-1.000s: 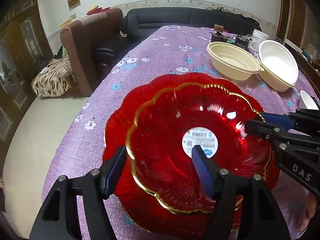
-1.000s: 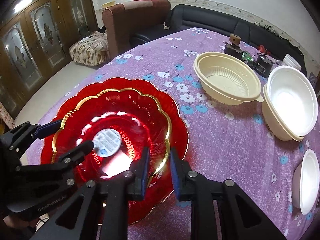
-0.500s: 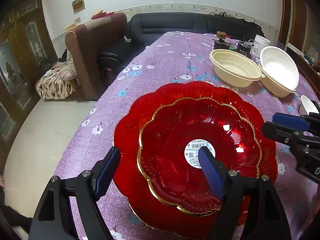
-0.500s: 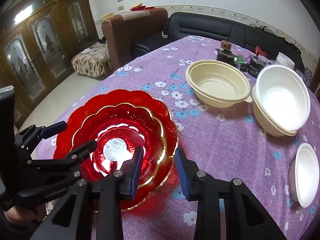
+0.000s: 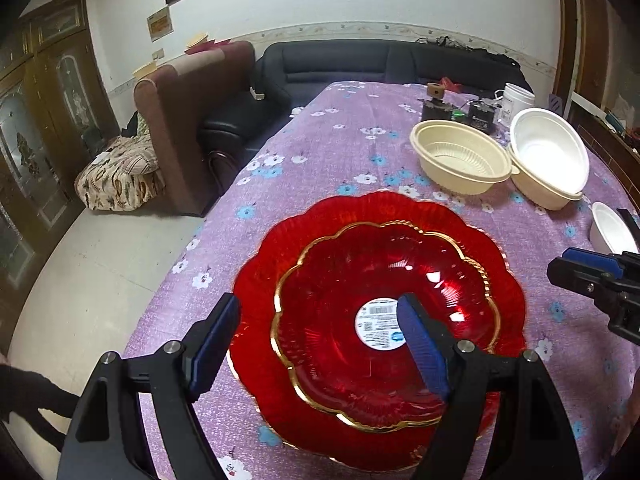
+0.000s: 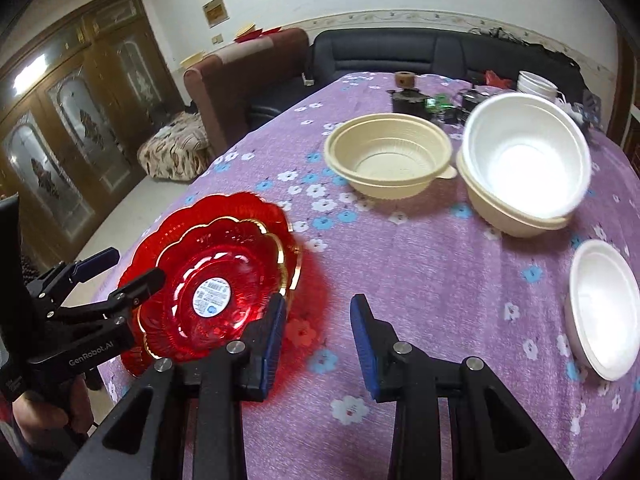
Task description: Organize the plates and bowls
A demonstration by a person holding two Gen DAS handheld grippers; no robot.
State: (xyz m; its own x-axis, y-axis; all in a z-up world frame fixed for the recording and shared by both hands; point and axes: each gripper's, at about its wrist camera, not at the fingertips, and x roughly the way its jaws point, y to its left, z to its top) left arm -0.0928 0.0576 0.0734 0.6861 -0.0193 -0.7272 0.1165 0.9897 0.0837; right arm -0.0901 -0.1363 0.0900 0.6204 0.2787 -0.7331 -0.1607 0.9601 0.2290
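With both my hand-held grippers empty, left hand-held gripper point(image 5: 320, 344) wide, right hand-held gripper point(image 6: 318, 330) narrower, the red plates point(image 6: 224, 264) sit nested on the counter point(image 6: 420, 264). I judge the cream bowl point(image 6: 390, 162), stacked white bowls point(image 6: 524, 168) and small white bowl point(image 6: 604, 308) remain.

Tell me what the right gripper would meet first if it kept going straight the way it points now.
Probably bare purple tablecloth: the right gripper is open and empty, aimed down beside the red plates. The cream bowl lies farther along that line, though depth is hard to judge.
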